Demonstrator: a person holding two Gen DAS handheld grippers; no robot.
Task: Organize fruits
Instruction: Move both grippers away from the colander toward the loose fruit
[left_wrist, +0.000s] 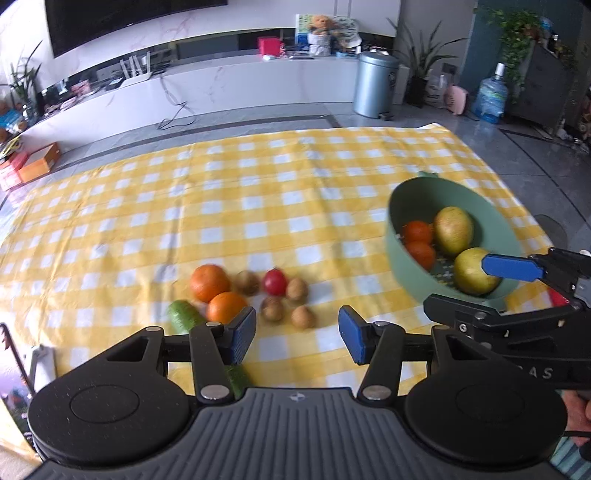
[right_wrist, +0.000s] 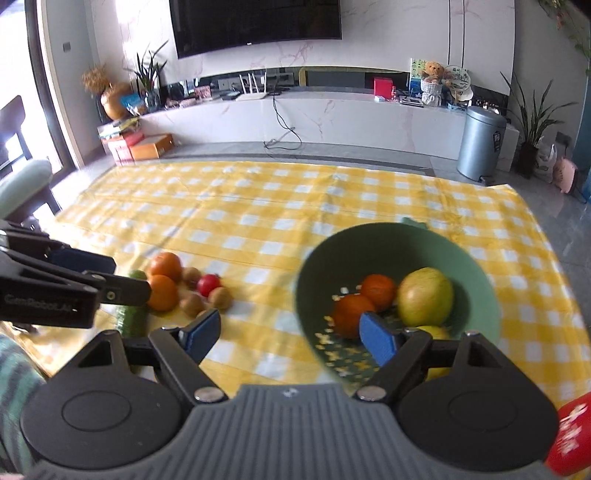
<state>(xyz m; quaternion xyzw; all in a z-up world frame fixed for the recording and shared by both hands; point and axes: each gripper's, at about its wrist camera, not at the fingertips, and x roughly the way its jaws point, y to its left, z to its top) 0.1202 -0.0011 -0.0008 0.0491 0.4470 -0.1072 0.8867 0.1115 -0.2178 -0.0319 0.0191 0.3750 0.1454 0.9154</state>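
Observation:
A green bowl (left_wrist: 400, 254) (right_wrist: 369, 236) on the right of the cloth holds two red-orange fruits (right_wrist: 376, 290) and two yellow-green fruits (right_wrist: 424, 297). On the left lies a loose pile: two oranges (left_wrist: 209, 282), a red tomato (left_wrist: 275, 282), several kiwis (left_wrist: 297, 290) and a cucumber (left_wrist: 184, 315). My left gripper (left_wrist: 297, 334) is open and empty, just short of the pile. My right gripper (right_wrist: 290, 334) is open over the bowl's near rim with nothing held. In the left wrist view one of its blue pads (left_wrist: 511, 267) reaches over a yellow-green fruit (left_wrist: 471, 278).
A yellow checked cloth (left_wrist: 258, 192) covers the floor. Beside the bowl's near right lies a red object (right_wrist: 569, 439). A metal bin (right_wrist: 480, 144), boxes (right_wrist: 147, 146) and a white TV cabinet (right_wrist: 332, 118) stand beyond the cloth. A striped sleeve (right_wrist: 14, 369) shows at left.

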